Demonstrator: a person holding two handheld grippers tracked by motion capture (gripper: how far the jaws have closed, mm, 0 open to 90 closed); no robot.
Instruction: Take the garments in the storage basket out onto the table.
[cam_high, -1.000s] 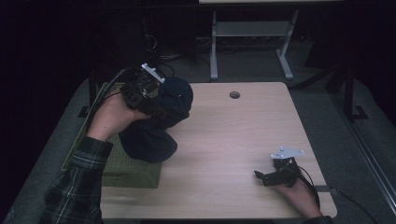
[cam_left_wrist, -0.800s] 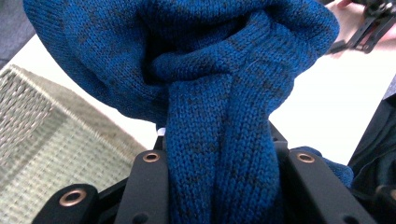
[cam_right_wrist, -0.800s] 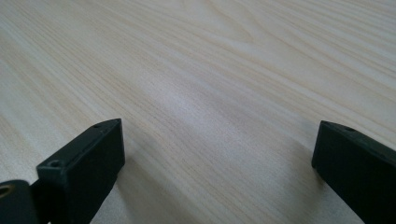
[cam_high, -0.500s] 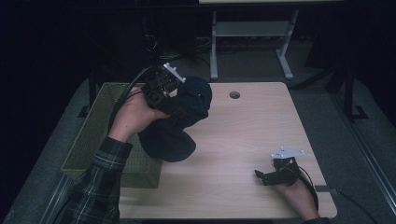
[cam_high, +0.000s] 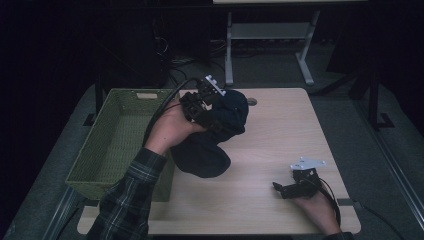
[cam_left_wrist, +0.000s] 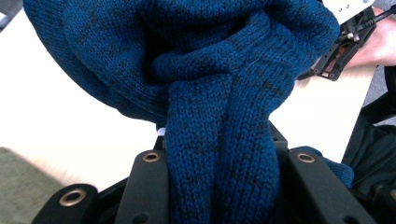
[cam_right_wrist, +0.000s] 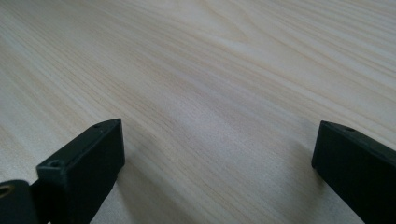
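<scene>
High view showed the left tongs clamped on a dark blue knitted garment, a bunched fold of it pinched between the jaws while the rest hung down toward the desk near its left edge. Left gripper view confirmed the grip, with ribbed knit packed between the two black jaws. A green woven basket stood just beside the desk's left edge, with nothing to be seen inside it. The right tongs rested near the front right corner of the desk, jaws spread wide and holding nothing, as the right gripper view made plain over bare wood. By the look of things, the garment was lifted but not yet laid out or put away; setting it down, and perhaps a second grip from the idle right tongs, was left to do.
</scene>
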